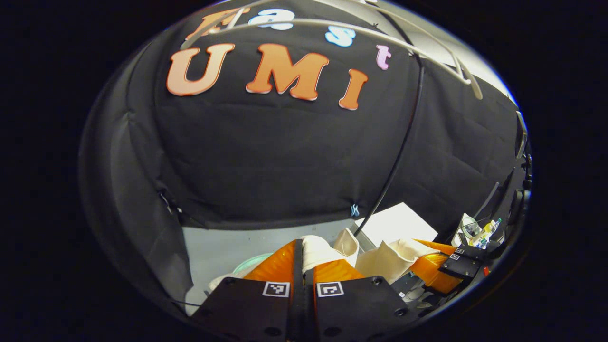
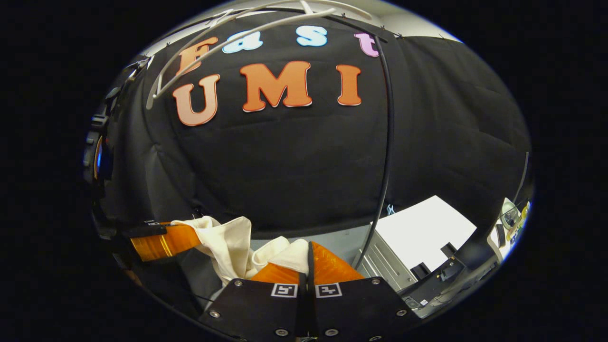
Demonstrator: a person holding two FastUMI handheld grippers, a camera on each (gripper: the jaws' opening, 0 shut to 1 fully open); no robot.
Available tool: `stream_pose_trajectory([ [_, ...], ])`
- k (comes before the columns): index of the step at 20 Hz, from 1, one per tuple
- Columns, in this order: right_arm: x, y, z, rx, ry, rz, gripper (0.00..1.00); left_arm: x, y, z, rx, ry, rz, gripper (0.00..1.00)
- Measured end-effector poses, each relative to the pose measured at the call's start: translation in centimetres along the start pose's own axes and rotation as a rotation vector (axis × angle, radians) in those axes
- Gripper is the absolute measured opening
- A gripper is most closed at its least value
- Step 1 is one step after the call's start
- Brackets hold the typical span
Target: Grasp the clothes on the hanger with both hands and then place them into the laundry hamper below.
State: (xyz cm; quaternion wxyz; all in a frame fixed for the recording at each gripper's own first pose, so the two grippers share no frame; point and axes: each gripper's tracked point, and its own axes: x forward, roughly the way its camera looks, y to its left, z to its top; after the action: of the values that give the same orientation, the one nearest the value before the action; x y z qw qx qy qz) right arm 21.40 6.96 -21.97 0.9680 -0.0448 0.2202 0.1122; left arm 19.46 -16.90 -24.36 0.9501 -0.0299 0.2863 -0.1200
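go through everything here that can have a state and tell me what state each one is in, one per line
left tool: shut on the cream garment
right tool: shut on the cream garment
cream garment: bunched, held up between both tools, off the hanger
white hanger: bare, up near the top of the booth
black cable: hanging down in front of the wall

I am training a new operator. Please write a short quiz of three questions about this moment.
1. True or false: the left gripper is shut on the cream garment.
2. How do the right gripper's fingers stand? A) wide open B) closed on the garment
3. Fill in: above, against the black cloth, hangs a white ____.

Key: 1 true; 2 B; 3 hanger.
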Motion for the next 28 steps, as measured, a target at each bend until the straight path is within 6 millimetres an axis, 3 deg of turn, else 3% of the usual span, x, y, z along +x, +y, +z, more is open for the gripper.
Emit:
stream_pose_trajectory([
  [4,2.2,0.7,-4.0,0.001,0.095,0.005,0.00,2.0,2.7,-5.1,-0.015,0.134,0.051,0.05],
  [9,4.5,1.6,-8.9,-0.011,0.218,0.004,0.00,2.6,4.8,-10.5,-0.062,0.294,0.097,0.07],
  [11,4.6,1.7,-11.1,-0.005,0.272,0.005,0.02,2.5,6.6,-12.5,-0.055,0.347,0.151,0.07],
  [17,4.2,2.4,-15.4,0.045,0.384,0.033,0.07,0.8,8.0,-17.3,-0.101,0.482,0.171,0.12],
  [20,4.2,2.4,-16.0,0.036,0.399,0.037,0.09,0.2,7.5,-17.5,-0.108,0.493,0.154,0.10],
  [21,4.1,2.4,-16.1,0.034,0.404,0.038,0.09,0.1,7.8,-17.5,-0.098,0.490,0.156,0.26],
  [22,4.1,2.5,-16.3,0.034,0.408,0.037,0.09,-0.1,7.9,-17.4,-0.094,0.489,0.153,0.50],
  [24,3.8,2.5,-16.5,0.035,0.416,0.036,0.10,-0.2,7.8,-17.3,-0.098,0.491,0.152,0.55],
  [26,3.6,2.4,-16.9,0.037,0.423,0.032,0.10,-0.5,8.2,-17.5,-0.103,0.495,0.166,0.39],
  [27,3.5,2.3,-17.1,0.039,0.426,0.028,0.10,-0.8,8.2,-17.8,-0.115,0.500,0.160,0.51],
  [28,3.5,2.3,-17.0,0.040,0.430,0.024,0.01,-1.2,8.2,-18.1,-0.123,0.503,0.164,0.64],
])
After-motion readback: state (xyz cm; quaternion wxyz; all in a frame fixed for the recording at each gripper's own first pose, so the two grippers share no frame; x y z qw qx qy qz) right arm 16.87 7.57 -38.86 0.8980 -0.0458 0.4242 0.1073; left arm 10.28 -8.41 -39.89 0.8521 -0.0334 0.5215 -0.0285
